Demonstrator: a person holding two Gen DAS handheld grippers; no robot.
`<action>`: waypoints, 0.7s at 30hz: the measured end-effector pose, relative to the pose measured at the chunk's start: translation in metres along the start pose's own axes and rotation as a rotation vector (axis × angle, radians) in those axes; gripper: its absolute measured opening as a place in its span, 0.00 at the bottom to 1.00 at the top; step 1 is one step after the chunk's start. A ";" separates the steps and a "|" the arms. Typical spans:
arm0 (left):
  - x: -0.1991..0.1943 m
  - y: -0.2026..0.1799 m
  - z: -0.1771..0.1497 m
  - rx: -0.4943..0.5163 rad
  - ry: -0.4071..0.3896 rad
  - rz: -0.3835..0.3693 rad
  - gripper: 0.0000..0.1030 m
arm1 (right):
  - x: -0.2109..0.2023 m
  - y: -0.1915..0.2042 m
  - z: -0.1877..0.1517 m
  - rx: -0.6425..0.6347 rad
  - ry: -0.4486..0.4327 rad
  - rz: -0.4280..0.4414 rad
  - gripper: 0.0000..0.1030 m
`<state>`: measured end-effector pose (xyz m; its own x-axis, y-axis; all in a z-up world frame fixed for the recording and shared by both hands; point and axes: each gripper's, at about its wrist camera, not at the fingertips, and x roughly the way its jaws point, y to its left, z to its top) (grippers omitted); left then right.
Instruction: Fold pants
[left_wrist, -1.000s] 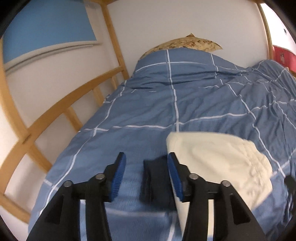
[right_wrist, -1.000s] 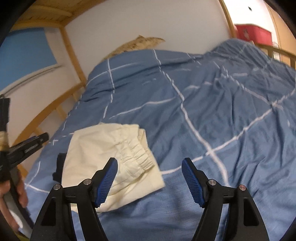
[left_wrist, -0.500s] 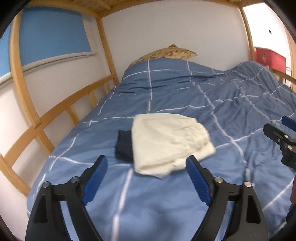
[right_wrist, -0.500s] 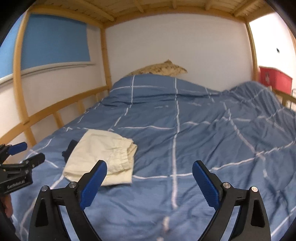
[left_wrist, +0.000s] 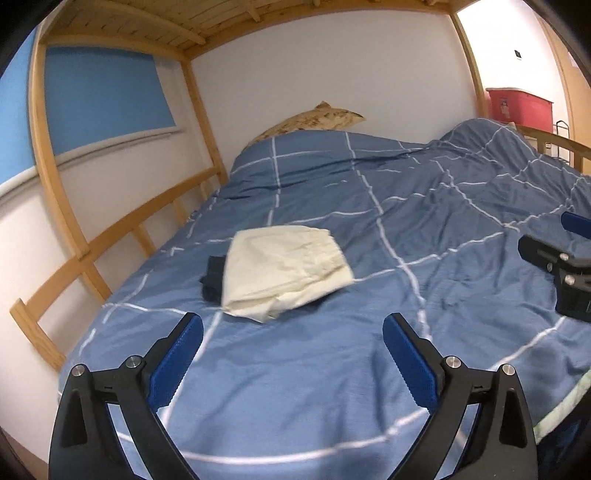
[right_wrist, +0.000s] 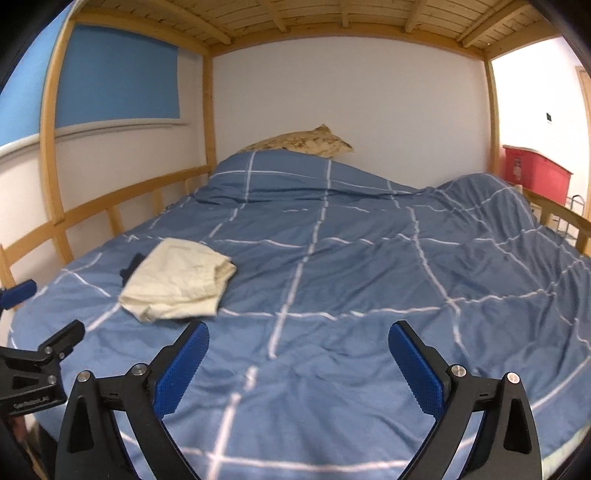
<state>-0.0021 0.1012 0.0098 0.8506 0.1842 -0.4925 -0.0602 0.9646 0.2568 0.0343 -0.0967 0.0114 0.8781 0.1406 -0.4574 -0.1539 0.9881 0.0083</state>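
Cream pants (left_wrist: 284, 269) lie folded in a compact stack on the blue checked duvet (left_wrist: 369, 369), partly covering a dark folded garment (left_wrist: 213, 277) on their left. They also show in the right wrist view (right_wrist: 177, 280), with the dark garment (right_wrist: 129, 268) peeking out behind. My left gripper (left_wrist: 293, 360) is open and empty, held back from the pants above the duvet's near part. My right gripper (right_wrist: 298, 363) is open and empty, to the right of the pants and well short of them.
A wooden bed rail (left_wrist: 110, 236) runs along the left wall. A patterned pillow (right_wrist: 299, 142) lies at the head of the bed. The duvet bunches up at the right (right_wrist: 480, 206). A red box (right_wrist: 535, 173) stands beyond the bed. Wooden slats are overhead.
Both grippers have pulled back from the pants toward the foot of the bed. The left jaws opened wide from a narrower gap. The folded pants stay put.
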 end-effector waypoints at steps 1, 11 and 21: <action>-0.003 -0.004 0.000 -0.006 -0.002 -0.010 0.96 | -0.004 -0.005 -0.004 -0.006 -0.003 -0.012 0.96; -0.015 -0.031 0.002 -0.084 0.011 -0.086 0.97 | -0.030 -0.041 -0.026 0.031 0.008 -0.072 0.96; -0.017 -0.041 0.002 -0.087 0.042 -0.109 0.97 | -0.039 -0.059 -0.030 0.069 0.011 -0.083 0.96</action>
<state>-0.0130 0.0583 0.0090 0.8321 0.0837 -0.5483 -0.0155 0.9917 0.1280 -0.0042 -0.1620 0.0020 0.8815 0.0581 -0.4686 -0.0490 0.9983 0.0315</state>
